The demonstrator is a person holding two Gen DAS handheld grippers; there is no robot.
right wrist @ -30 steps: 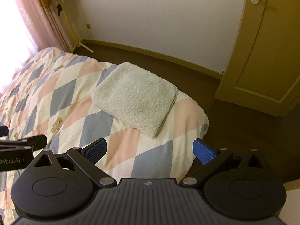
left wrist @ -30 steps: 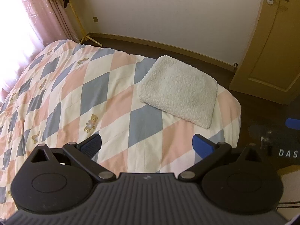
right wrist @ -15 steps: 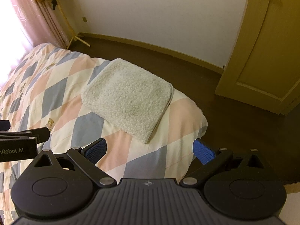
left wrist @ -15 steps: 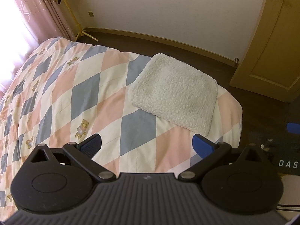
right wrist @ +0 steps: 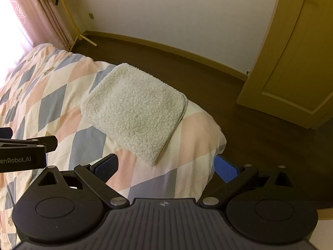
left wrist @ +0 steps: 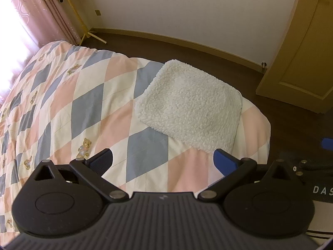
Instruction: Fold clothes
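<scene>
Near the foot-end corner of the bed [left wrist: 87, 108], on its quilt of pink, grey-blue and cream diamonds with small teddy bears, lies a cream, fleecy garment folded into a thick square [left wrist: 189, 106] [right wrist: 133, 108]. Its stacked edges face the bed's right edge, just short of where the quilt drops to the dark wooden floor [right wrist: 260, 125]. Both grippers hover above the near part of the quilt, apart from the garment. On the left gripper [left wrist: 163, 159] the 2 blue-padded fingers are spread wide, holding nothing; the right gripper [right wrist: 166, 166] is likewise spread and empty. A yellow-brown door [right wrist: 295, 58] stands beyond, and pink curtains [left wrist: 35, 14] hang at the far left.
</scene>
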